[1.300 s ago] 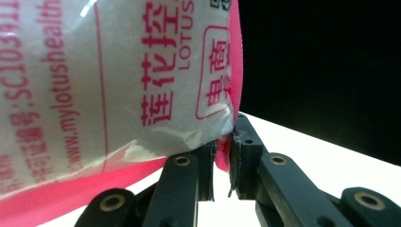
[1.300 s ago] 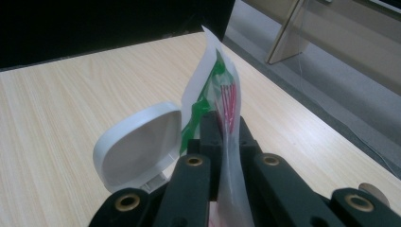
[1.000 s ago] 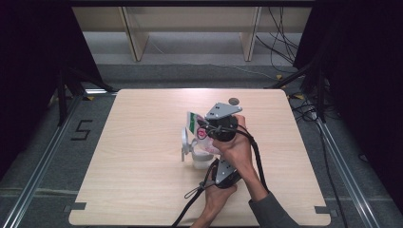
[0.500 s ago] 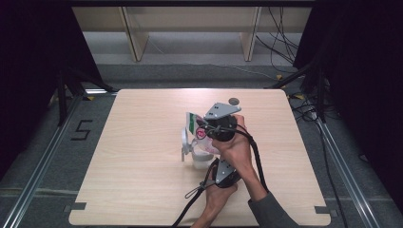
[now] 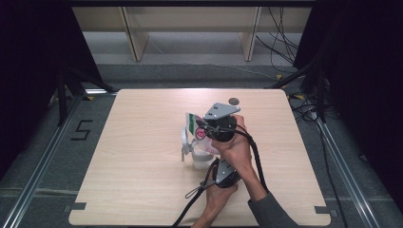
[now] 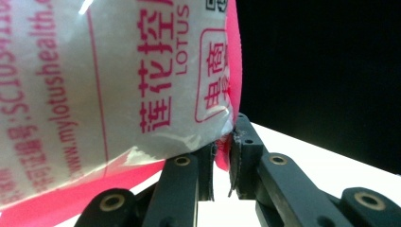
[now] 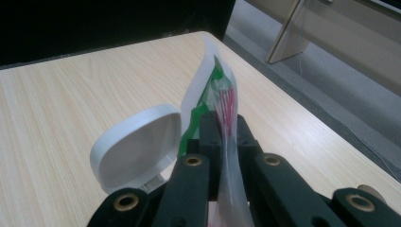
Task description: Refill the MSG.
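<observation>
— Both tongs are pinched on the same plastic packet (image 5: 202,137): why two grips? The near, left tongs (image 5: 219,167) clamp its pink lower edge, seen close in the left gripper view (image 6: 226,151).

— So it stays taut and upright, I'd judge. The right tongs (image 5: 207,127), farther off, nip the green-printed top strip (image 7: 218,101).

— And the white container (image 5: 202,159) beneath, near the middle of the bench (image 5: 133,190)?

— Its hinged lid (image 7: 137,146) stands open to the left; the packet hangs just above, probably to be emptied or tucked in.
</observation>
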The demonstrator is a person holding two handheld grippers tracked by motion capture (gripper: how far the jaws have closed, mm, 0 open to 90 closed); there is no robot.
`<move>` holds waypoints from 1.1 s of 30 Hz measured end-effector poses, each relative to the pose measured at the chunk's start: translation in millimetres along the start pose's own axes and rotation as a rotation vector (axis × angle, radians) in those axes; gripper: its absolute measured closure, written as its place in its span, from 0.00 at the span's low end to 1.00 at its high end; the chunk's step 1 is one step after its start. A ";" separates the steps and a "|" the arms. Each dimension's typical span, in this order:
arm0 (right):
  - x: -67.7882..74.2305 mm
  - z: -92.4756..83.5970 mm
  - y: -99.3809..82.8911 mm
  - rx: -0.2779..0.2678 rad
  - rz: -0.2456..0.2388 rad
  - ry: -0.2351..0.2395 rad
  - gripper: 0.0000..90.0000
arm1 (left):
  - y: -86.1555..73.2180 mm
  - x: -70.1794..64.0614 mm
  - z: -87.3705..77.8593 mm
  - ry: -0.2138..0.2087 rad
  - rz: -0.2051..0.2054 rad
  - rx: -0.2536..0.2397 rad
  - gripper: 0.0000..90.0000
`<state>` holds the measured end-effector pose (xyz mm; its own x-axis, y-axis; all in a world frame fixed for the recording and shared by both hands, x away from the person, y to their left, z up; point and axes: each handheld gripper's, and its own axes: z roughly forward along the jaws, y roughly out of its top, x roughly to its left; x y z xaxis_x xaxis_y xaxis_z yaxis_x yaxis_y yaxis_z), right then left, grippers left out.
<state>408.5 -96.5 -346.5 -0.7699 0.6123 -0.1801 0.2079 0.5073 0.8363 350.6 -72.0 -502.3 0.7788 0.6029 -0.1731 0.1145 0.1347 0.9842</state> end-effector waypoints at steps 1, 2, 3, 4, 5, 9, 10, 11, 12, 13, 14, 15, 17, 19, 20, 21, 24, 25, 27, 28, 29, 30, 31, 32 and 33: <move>0.8 -0.1 0.0 0.000 0.006 0.000 0.97 | -0.1 -0.7 -0.9 0.037 -0.007 0.000 0.90; 1.2 -0.6 0.2 0.005 0.013 0.006 0.97 | 0.1 -0.4 -0.9 0.038 -0.004 -0.004 0.90; 1.5 -0.8 0.3 0.008 0.016 0.004 0.97 | 0.2 0.2 0.0 0.000 0.002 -0.003 0.90; 1.3 -0.6 0.3 0.004 0.011 0.005 0.97 | 0.0 -0.9 0.3 -0.001 -0.014 -0.003 0.90; 0.7 -0.7 0.4 -0.001 -0.001 -0.004 0.97 | 0.2 -1.1 -0.5 0.029 -0.010 -0.004 0.90; 0.8 -0.7 0.4 0.000 0.000 -0.002 0.97 | 0.1 -1.1 -0.4 0.038 -0.009 -0.010 0.90; 1.2 -0.6 0.4 0.003 0.002 0.001 0.97 | 0.1 -1.4 -0.2 0.037 -0.013 -0.014 0.90; 1.2 -0.6 0.4 0.003 0.002 0.001 0.97 | 0.1 -1.3 -0.2 0.037 -0.012 -0.014 0.90; 1.0 -0.6 0.5 0.000 -0.003 -0.003 0.97 | 0.1 -1.3 -0.1 0.038 -0.013 -0.013 0.90; 1.0 -0.6 0.6 -0.001 -0.004 -0.002 0.97 | 0.1 -1.3 -0.1 0.037 -0.012 -0.014 0.90; 0.9 -0.7 0.6 -0.001 -0.004 -0.002 0.97 | 0.1 -1.4 0.0 0.036 -0.013 -0.015 0.90; 0.9 -0.7 0.5 0.000 -0.003 -0.003 0.97 | 0.1 -1.4 -0.1 0.036 -0.012 -0.014 0.90; 1.0 -0.7 0.5 0.000 -0.004 -0.002 0.97 | 0.1 -1.3 -0.3 0.036 -0.009 -0.012 0.90; 1.1 -0.7 0.6 0.000 -0.004 -0.002 0.97 | 0.2 -1.5 -0.5 0.036 -0.008 -0.012 0.90; 1.1 -0.8 0.7 0.000 -0.003 -0.002 0.97 | 0.2 -1.6 -0.4 0.036 -0.009 -0.012 0.90; 1.2 -0.9 0.7 0.000 -0.004 -0.002 0.97 | 0.3 -1.6 -0.5 0.036 -0.009 -0.013 0.90; 1.3 -0.9 0.8 0.001 -0.004 -0.002 0.97 | 0.1 -1.7 0.7 0.005 -0.012 -0.013 0.90; 1.3 -0.9 0.8 0.001 -0.004 -0.002 0.97 | 0.2 -2.1 -0.3 0.036 -0.012 -0.014 0.90; 1.1 -0.8 0.7 0.000 -0.004 -0.002 0.97 | -0.1 -2.3 0.3 0.041 -0.010 -0.022 0.90; 1.2 -0.9 0.8 0.001 -0.004 -0.001 0.97 | -0.1 -2.4 0.4 0.041 -0.010 -0.023 0.90; 1.3 -0.9 0.8 0.001 -0.004 -0.001 0.97 | 0.0 -2.6 0.4 0.042 -0.012 -0.025 0.90; 1.3 -1.0 0.9 0.001 -0.004 -0.001 0.97 | 0.0 -2.3 0.3 0.041 -0.009 -0.022 0.90; 1.3 -0.9 0.9 0.001 -0.004 0.000 0.97 | 0.0 -2.2 0.3 0.041 -0.009 -0.022 0.90; 1.2 -0.9 0.8 0.000 -0.003 0.001 0.97 | 0.0 -2.2 0.3 0.041 -0.010 -0.023 0.90; 1.2 -0.9 0.8 -0.001 -0.002 0.002 0.97 | -0.1 -2.0 1.3 0.004 -0.013 -0.023 0.90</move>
<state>407.3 -95.8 -345.5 -0.7715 0.6101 -0.1804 0.2062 0.5080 0.8363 349.8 -74.3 -502.0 0.7750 0.6040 -0.1858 0.1101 0.1604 0.9809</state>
